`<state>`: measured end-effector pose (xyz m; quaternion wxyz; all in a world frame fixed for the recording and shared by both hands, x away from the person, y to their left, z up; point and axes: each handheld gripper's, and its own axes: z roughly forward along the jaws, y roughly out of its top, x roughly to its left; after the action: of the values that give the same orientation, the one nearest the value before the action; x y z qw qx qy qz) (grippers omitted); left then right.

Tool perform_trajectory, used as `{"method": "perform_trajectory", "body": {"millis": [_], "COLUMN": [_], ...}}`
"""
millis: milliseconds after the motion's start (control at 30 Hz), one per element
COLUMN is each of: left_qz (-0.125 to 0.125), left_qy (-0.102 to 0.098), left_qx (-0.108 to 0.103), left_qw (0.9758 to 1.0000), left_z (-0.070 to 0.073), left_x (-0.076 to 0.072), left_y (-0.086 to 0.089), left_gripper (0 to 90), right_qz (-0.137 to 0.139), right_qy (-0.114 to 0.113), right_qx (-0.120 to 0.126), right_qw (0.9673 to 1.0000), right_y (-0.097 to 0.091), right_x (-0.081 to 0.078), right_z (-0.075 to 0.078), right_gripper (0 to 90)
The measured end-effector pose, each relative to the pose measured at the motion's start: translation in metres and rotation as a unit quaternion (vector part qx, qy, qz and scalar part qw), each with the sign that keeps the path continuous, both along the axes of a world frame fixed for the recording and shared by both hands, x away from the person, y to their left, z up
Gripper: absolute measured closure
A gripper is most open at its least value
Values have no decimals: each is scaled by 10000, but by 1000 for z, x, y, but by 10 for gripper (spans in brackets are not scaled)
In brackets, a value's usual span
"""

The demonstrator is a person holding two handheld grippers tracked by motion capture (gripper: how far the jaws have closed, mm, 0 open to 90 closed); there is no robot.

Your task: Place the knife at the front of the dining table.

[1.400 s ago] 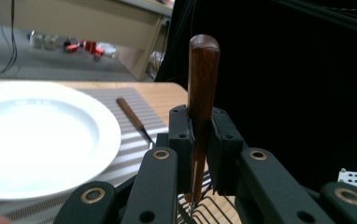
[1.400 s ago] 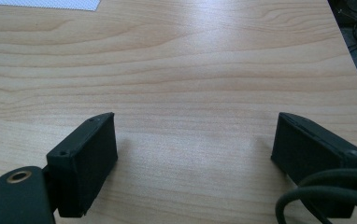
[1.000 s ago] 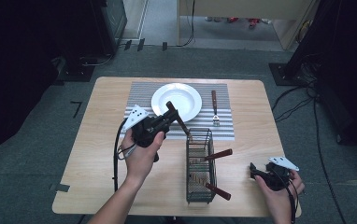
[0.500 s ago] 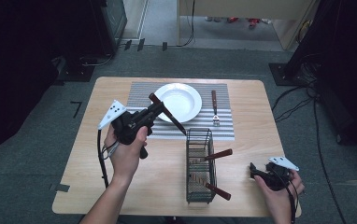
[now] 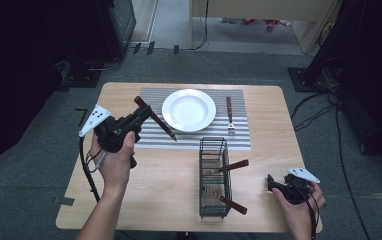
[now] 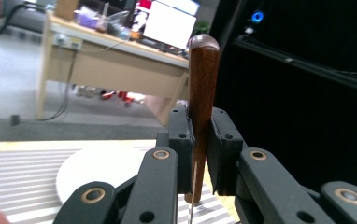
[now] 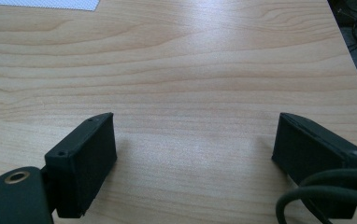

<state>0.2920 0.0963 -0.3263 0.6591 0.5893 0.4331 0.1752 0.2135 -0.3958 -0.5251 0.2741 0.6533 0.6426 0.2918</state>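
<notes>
Left gripper clamped on wooden-handled knife above table's left side, right gripper jaws apart at right front corner

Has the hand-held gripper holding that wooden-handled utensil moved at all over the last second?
Yes. In the high view the left hand-held gripper, shut on the wooden-handled utensil, has shifted leftward, away from the wire basket and toward the striped mat's left edge.

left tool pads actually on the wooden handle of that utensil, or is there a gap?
Touching. The left gripper view shows the left tool with both pads pressed flat against the wooden handle, no gap on either side.
</notes>
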Motion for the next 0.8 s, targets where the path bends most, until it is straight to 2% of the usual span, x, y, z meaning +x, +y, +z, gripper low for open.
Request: {"method": "perform_trajectory", "body": {"millis": [100,200,267,333,367,400,467,500,533,567,600,633,667,733,767,800], "left_qz": [249,477,541,693,693,746,808,808,873,873,894,902,902,926,926,942], "left_qy": [92,246,301,462,462,579,667,667,755,755,848,888,888,970,970,1019], "left_qx": [110,328,383,650,650,767,948,948,1138,1138,1286,1343,1343,1464,1464,1545], "left_qw": [9996,9980,9973,9944,9944,9926,9900,9900,9868,9868,9840,9828,9828,9801,9801,9782], "left_z": [-8,-17,-20,-27,-27,-32,-35,-35,-38,-38,-41,-43,-43,-46,-46,-49], "left_x": [7,16,19,28,28,34,40,40,46,46,51,54,54,61,61,67], "left_y": [11,20,22,26,26,28,28,28,28,28,28,28,28,27,27,26], "left_gripper": [821,821,822,822,822,822,822,822,822,822,822,823,822,823,822,823], "right_qz": [0,0,8,4,3,5,1,1,3,3,5,4,5,7,7,6], "right_qy": [3,0,1,4,7,3,6,6,5,5,4,5,2,4,4,5], "right_qx": [5,2,-4,-1,1,-4,1,1,2,2,-1,0,-1,-1,-1,0], "right_qw": [10000,10000,10000,10000,10000,10000,10000,10000,10000,10000,10000,10000,10000,10000,10000,10000], "right_y": [0,0,0,0,0,0,0,0,0,0,0,0,0,0,0,0], "right_x": [0,0,0,0,0,0,0,0,0,0,0,0,0,0,0,0], "right_z": [0,0,0,0,0,0,0,0,0,0,0,0,0,0,0,0], "right_gripper": [132,132,132,132,132,132,132,132,132,132,132,132,132,132,132,132]}}
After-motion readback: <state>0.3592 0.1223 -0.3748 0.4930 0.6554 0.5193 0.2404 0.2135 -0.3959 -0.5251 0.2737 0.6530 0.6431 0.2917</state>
